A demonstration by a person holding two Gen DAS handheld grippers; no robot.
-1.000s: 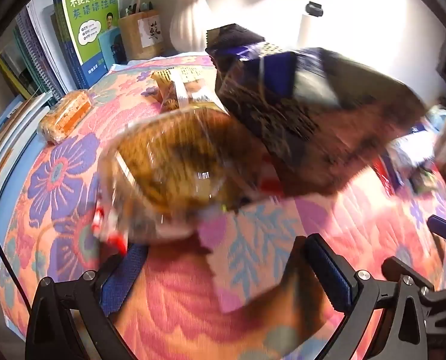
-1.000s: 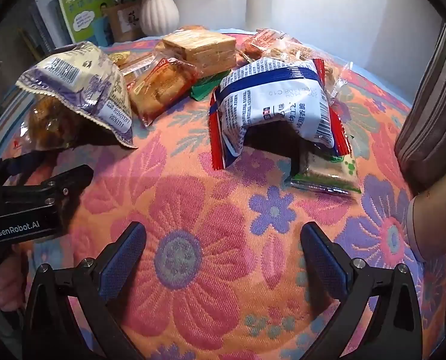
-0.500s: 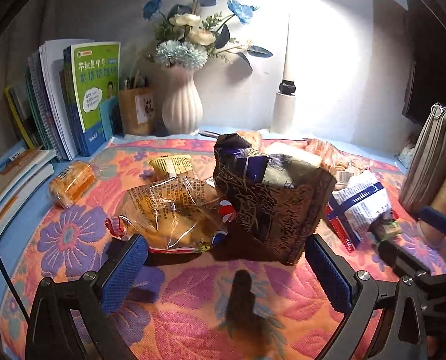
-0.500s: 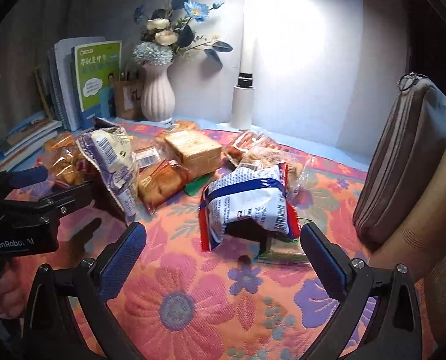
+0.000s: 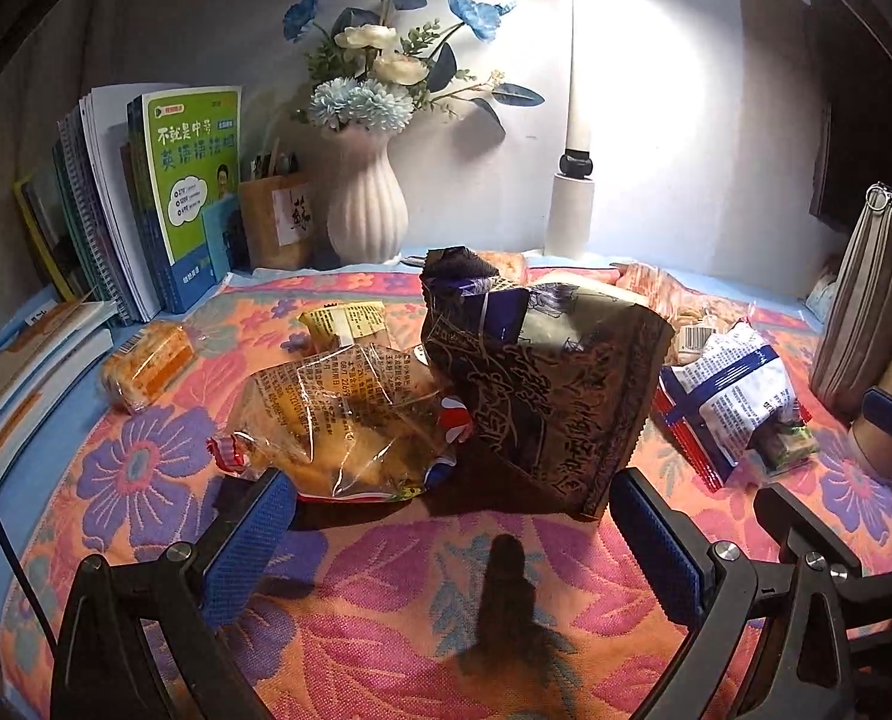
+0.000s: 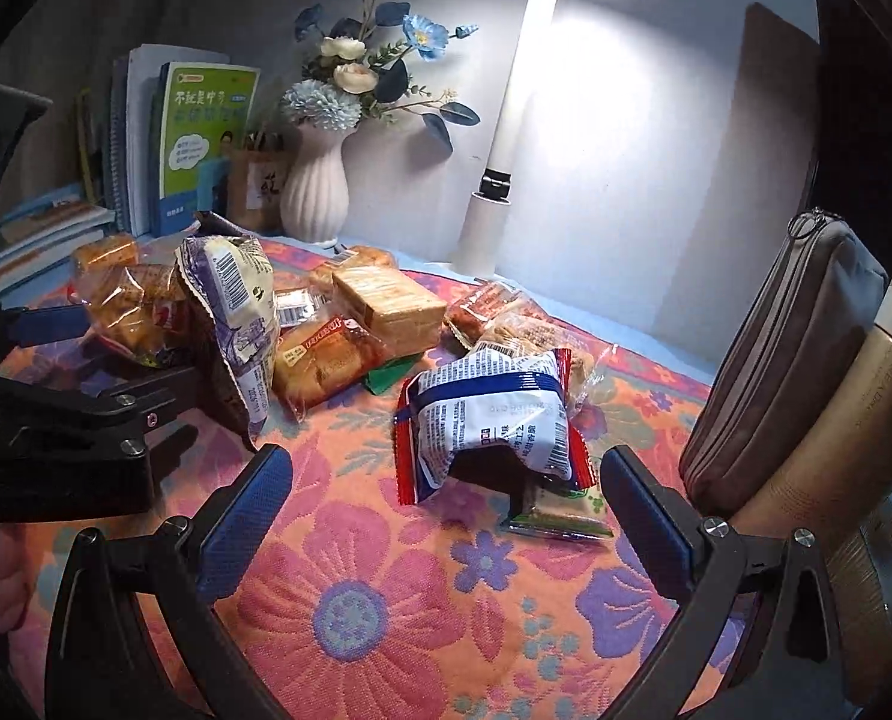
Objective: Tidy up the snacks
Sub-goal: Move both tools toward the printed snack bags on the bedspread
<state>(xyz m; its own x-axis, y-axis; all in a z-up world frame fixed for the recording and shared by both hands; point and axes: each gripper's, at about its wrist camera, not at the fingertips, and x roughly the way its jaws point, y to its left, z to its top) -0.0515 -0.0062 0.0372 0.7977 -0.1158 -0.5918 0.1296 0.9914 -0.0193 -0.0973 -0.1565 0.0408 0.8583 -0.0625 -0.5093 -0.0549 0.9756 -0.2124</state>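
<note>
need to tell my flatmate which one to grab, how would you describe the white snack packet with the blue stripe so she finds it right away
Start at the tall brown zip pouch leaning at the right edge of the flowered cloth. Just left of it, towards the snack pile, the white packet lies propped up on a small green-edged packet. It is the only opaque white wrapper with a blue band and red crimped ends; its neighbours are clear wraps showing golden pastries.

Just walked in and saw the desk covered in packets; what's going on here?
A person holds a tool in each hand over a flowered cloth strewn with snacks. The left tool is open, facing a clear bread bag and a dark packet. The right tool is open too, facing a white-and-blue packet. Neither grips anything.
</note>
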